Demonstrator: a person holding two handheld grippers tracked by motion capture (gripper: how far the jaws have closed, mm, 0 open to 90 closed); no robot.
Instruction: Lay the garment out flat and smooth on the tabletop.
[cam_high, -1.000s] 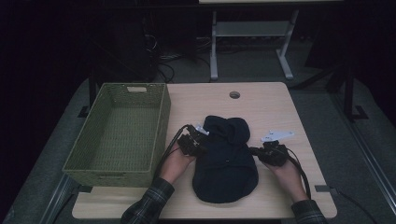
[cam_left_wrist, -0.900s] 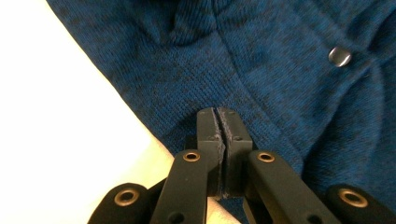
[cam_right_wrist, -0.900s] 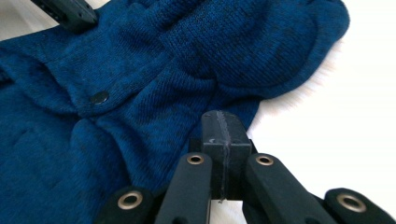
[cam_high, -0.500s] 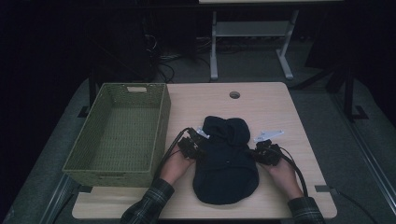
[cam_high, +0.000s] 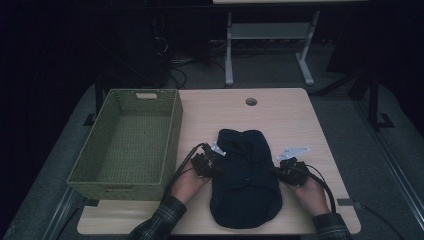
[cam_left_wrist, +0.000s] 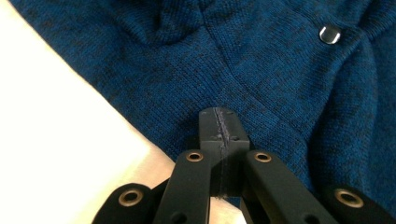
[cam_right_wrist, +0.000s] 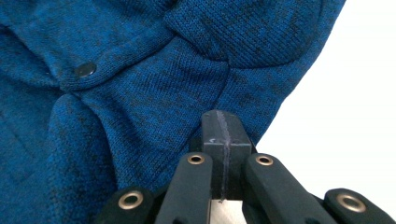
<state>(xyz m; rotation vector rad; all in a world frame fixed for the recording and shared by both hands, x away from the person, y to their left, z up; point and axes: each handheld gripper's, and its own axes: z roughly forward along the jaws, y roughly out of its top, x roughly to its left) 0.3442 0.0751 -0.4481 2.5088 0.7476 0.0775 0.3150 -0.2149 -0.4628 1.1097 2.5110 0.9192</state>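
On the desk (cam_high: 280, 115), beside a basket (cam_high: 125, 150), lies a blue sweater (cam_high: 245, 180). The left gripper (cam_left_wrist: 219, 133) and right gripper (cam_right_wrist: 223, 135) each have jaws pressed together at its opposite edges; whether cloth is pinched is unclear.

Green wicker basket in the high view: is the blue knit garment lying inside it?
No, the blue knit garment lies on the table, beside the green wicker basket.

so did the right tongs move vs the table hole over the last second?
Yes, slightly: the right tongs have shifted left, in against the blue garment, judged against the table hole.
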